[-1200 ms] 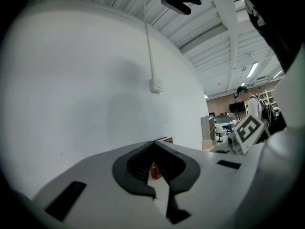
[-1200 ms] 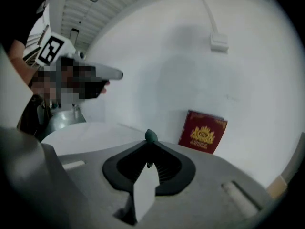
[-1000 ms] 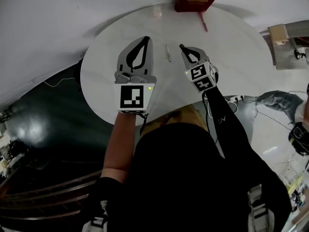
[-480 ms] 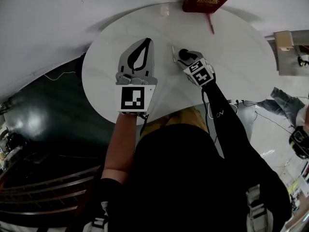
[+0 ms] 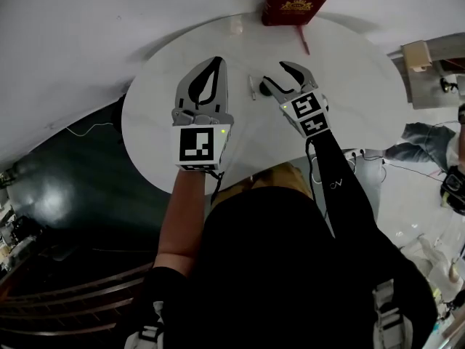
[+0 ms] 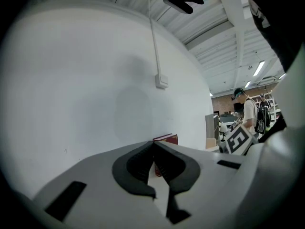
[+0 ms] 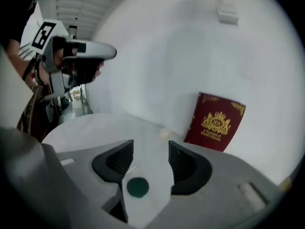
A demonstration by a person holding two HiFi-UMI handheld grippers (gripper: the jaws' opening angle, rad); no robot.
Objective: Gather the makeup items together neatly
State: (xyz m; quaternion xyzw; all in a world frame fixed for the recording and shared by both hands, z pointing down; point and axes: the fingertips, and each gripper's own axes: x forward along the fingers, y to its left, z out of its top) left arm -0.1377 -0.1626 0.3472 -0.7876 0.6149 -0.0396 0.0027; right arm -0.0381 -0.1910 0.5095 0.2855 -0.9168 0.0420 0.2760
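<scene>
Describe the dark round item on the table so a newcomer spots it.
On the round white table, in front of the red book, the jaws of the right tool have just been opening. Between them lies a dark green disc, round unlike the thin silver stick beside it.

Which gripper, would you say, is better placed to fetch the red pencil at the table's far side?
The right gripper: its jaws have just been opening, off the dark round item between them, and the red pencil lies just beyond it. The left gripper is shut and farther away.
</scene>
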